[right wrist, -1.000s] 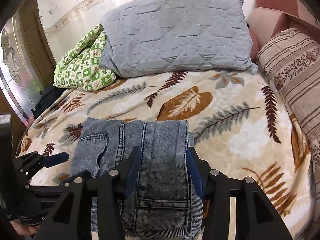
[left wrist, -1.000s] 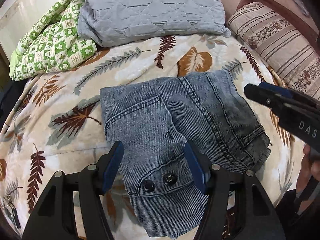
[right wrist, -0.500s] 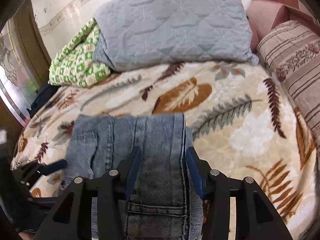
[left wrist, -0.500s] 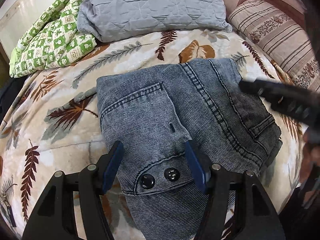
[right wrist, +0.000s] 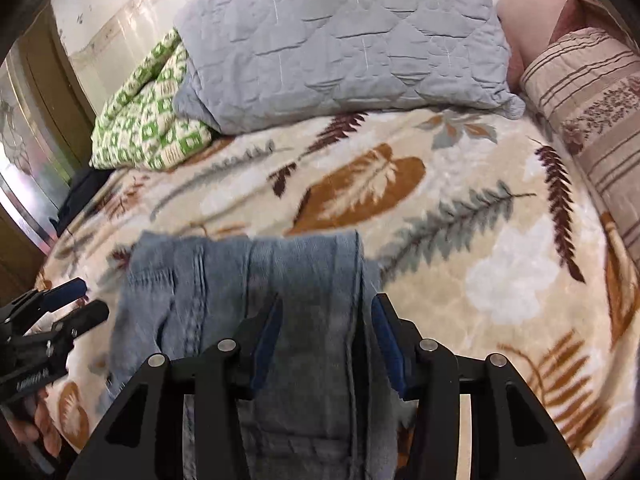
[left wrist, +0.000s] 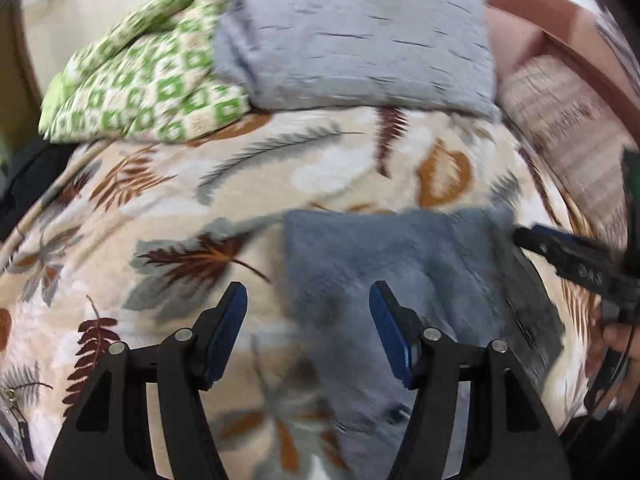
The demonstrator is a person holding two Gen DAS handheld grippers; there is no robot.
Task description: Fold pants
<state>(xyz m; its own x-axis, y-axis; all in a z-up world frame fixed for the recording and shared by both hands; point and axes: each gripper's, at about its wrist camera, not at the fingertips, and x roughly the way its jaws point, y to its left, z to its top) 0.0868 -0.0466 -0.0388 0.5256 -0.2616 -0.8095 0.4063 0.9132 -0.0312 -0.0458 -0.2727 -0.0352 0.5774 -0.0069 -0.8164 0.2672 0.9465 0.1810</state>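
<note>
The folded blue denim pants (left wrist: 400, 272) lie on the leaf-print blanket (left wrist: 180, 216); the left wrist view is motion-blurred. My left gripper (left wrist: 308, 332) is open and empty, over the pants' left edge. My right gripper (right wrist: 326, 340) is open, its fingers either side of the pants' right part (right wrist: 304, 280), without pinching it. The right gripper also shows at the right of the left wrist view (left wrist: 568, 256), and the left gripper at the left of the right wrist view (right wrist: 60, 304).
A grey quilted pillow (right wrist: 340, 40) and a green patterned quilt (right wrist: 148, 120) lie at the head of the bed. A striped bolster (right wrist: 592, 120) lies along the right. A dark cabinet edge (right wrist: 24, 208) stands at the left.
My left gripper has swung left, so the pants sit further right in its view. The right gripper has hardly moved. Both stay open.
</note>
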